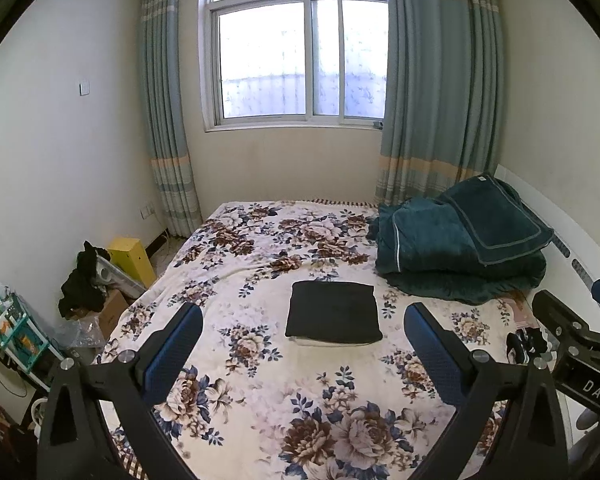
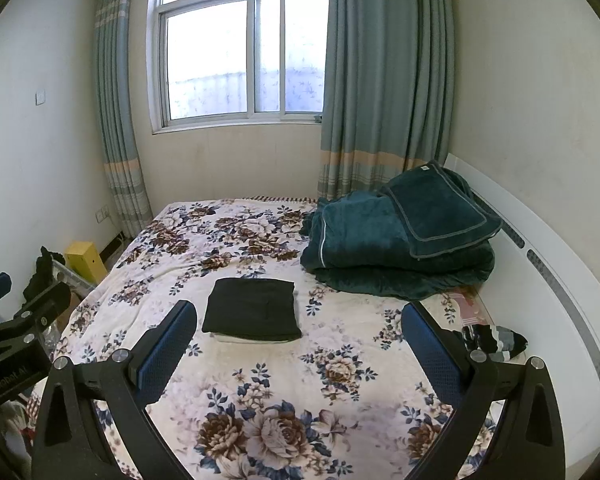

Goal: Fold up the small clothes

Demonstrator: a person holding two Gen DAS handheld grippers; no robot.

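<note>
Black folded garment (image 1: pixel 334 312) laid flat on floral bedspread (image 1: pixel 260 380); left gripper (image 1: pixel 302 344) and right gripper (image 2: pixel 298 344) held wide, empty, above it; "DAS" lettered on the right.

folded black garment (image 1: pixel 334 312): matt, smooth cloth
floral bedspread (image 1: pixel 260 360): soft, fuzzy fleece
green quilt (image 1: pixel 456 248): plush, velvety
left gripper (image 1: pixel 304 344): matt black plastic, blue textured pads, shiny metal bolts

Black hand-held gripper (image 1: pixel 302 344), blue pads (image 1: pixel 176 344)
</note>
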